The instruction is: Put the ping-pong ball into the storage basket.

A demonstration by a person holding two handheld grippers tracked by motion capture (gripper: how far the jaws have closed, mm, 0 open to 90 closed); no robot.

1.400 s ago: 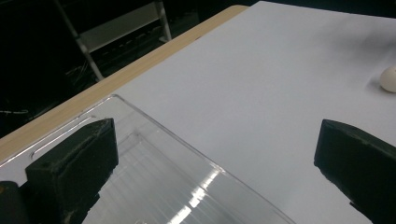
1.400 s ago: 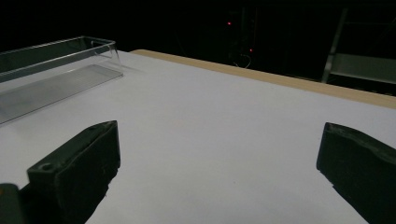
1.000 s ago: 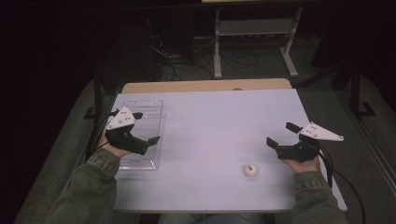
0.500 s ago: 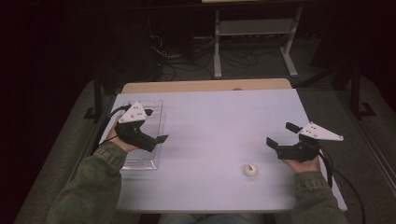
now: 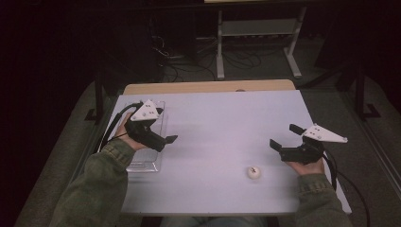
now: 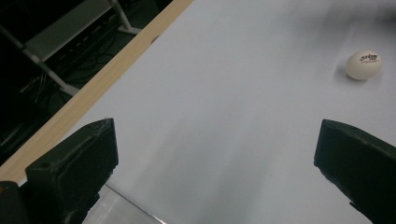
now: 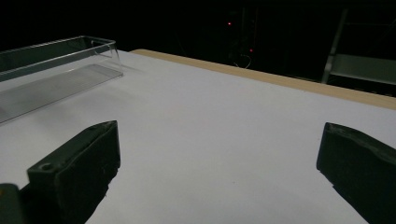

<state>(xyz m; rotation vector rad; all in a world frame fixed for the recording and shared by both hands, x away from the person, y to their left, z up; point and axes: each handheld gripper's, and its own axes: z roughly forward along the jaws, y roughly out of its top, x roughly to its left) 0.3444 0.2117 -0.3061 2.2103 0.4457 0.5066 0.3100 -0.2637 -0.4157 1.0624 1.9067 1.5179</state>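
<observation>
Left claw [image 5: 168, 142] is released, jaws wide apart w/ nothing between, held above the clear tray [image 5: 146, 163] at the left edge of the white surface [image 5: 222, 118]. Right claw [image 5: 283, 137] is also released and empty, near the right edge, pointing twd the middle. The white ball [image 5: 254, 172] lies on the surface near the front, just left of the right claw, well apart from the tray.

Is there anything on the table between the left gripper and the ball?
No. In the high view, bare white table runs from the left gripper to the ball; the left gripper view shows the same bare stretch.
</observation>
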